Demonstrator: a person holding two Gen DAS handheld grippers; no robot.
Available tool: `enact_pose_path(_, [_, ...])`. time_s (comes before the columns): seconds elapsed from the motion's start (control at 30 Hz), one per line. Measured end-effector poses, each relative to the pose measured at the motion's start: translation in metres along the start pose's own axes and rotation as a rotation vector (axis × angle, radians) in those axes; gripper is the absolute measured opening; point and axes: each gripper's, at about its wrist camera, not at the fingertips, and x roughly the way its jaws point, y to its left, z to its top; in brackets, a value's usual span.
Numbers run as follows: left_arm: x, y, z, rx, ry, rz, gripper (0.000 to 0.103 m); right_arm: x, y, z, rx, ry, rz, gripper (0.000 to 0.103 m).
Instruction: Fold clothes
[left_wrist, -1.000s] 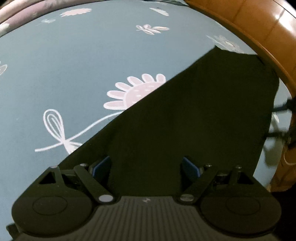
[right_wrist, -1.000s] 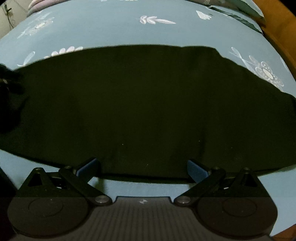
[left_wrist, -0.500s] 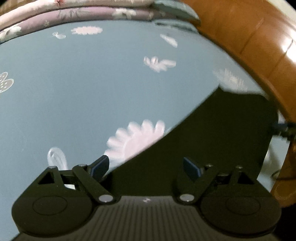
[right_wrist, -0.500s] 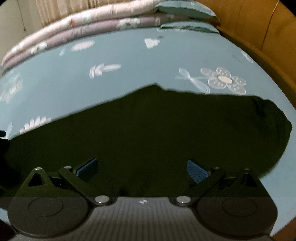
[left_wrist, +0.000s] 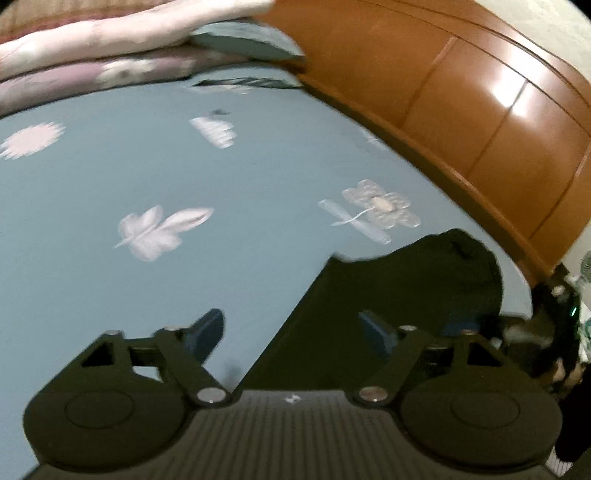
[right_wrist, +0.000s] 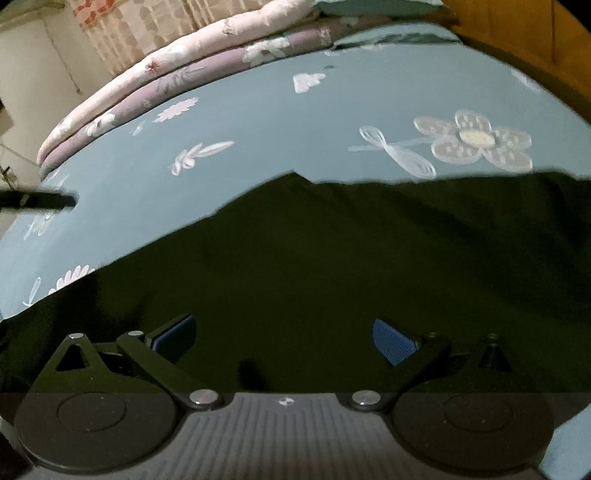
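Note:
A black garment (right_wrist: 332, 266) lies flat on the blue flowered bedsheet (right_wrist: 258, 110). In the right wrist view it fills the lower half, and my right gripper (right_wrist: 284, 336) hovers open over its near part with nothing between the blue pads. In the left wrist view the garment (left_wrist: 406, 288) sits low and right. My left gripper (left_wrist: 291, 328) is open there, straddling the garment's left edge, its left finger (left_wrist: 207, 330) over bare sheet. The other gripper (left_wrist: 554, 325) shows at the far right, and a dark tip of the left gripper (right_wrist: 40, 199) enters the right wrist view's left edge.
A wooden headboard (left_wrist: 461, 110) curves along the right side of the bed. Folded pink and mauve quilts (right_wrist: 166, 74) and a blue pillow (left_wrist: 247, 44) are stacked at the far edge. Curtains (right_wrist: 122, 26) hang behind. The sheet (left_wrist: 110, 184) spreads wide to the left.
Both wrist views have lifted and tilted back, so the garment has dropped lower in frame and the quilts and headboard have come into sight. Both grippers have stayed open.

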Motion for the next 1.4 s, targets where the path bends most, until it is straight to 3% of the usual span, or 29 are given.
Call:
enact_pose_path(0.1, [0.036, -0.004, 0.02, 0.009, 0.008, -0.064, 0.036, 0.004, -0.014, -0.009, 0.011, -0.005, 0.035, 0.103])
enact_pose_path(0.27, [0.093, -0.004, 0.035, 0.008, 0.026, -0.106, 0.021, 0.003, -0.021, -0.012, 0.032, -0.023, 0.068, 0.103])
enact_pose_path(0.4, [0.13, -0.001, 0.035, -0.014, 0.061, -0.138, 0.021, 0.005, -0.019, -0.014, 0.024, -0.031, 0.063, 0.103])
enact_pose_path(0.47, [0.144, -0.004, 0.031, 0.015, 0.089, -0.102, 0.019, 0.005, -0.018, -0.014, 0.018, -0.034, 0.057, 0.103])
enact_pose_path(0.53, [0.146, -0.008, 0.028, 0.024, 0.093, -0.112, 0.018, 0.005, -0.018, -0.014, 0.019, -0.036, 0.05, 0.103])
enact_pose_path(0.63, [0.142, -0.021, 0.023, 0.068, 0.089, -0.172, 0.018, 0.004, -0.018, -0.015, 0.033, -0.047, 0.051, 0.103])
enact_pose_path(0.93, [0.13, -0.044, 0.018, 0.145, 0.074, -0.221, 0.019, 0.01, -0.02, -0.011, 0.029, -0.054, 0.048, 0.103])
enact_pose_path(1.03, [0.121, -0.047, 0.024, 0.144, 0.017, -0.23, 0.02, 0.011, -0.02, -0.011, 0.019, -0.056, 0.044, 0.103])
enact_pose_path(1.13, [0.108, -0.048, 0.034, 0.125, -0.059, -0.249, 0.022, 0.011, -0.019, -0.011, 0.02, -0.061, 0.042, 0.103])
enact_pose_path(1.23, [0.113, -0.047, 0.037, 0.111, -0.032, -0.29, 0.03, 0.012, -0.019, -0.011, 0.022, -0.066, 0.039, 0.103])
enact_pose_path(1.3, [0.127, -0.045, 0.032, 0.107, 0.03, -0.268, 0.033, 0.012, -0.019, -0.011, 0.022, -0.068, 0.035, 0.103])
enact_pose_path(1.33, [0.135, -0.043, 0.028, 0.1, 0.071, -0.216, 0.033, 0.011, -0.018, -0.011, 0.021, -0.068, 0.031, 0.103])
enact_pose_path(1.4, [0.15, -0.04, 0.022, 0.083, 0.144, -0.123, 0.024, 0.01, -0.016, -0.01, 0.032, -0.068, 0.019, 0.103])
